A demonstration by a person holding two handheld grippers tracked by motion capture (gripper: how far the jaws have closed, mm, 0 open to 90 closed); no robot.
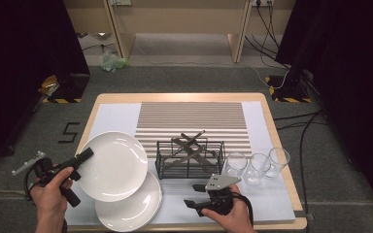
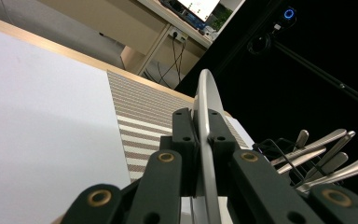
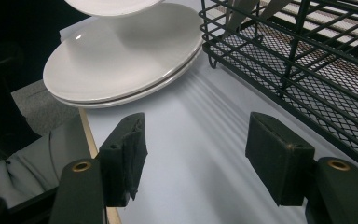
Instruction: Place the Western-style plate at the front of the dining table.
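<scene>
1. Plate (image 1: 112, 166) hangs tilted above the stack of plates (image 1: 131, 208) at the table's near left corner; your left tool (image 1: 84, 156) grips its left rim, so the disc extends rightward from the tool toward the wire rack (image 1: 190, 158).
2. Left tool is clamped on the plate's rim (image 2: 206, 116), pads pressed to both faces, the plate edge-on between them.
3. Right tool (image 1: 194, 203) rests at the near edge, just before the rack, jaws spread wide and empty over the white mat (image 3: 191, 140).
</scene>
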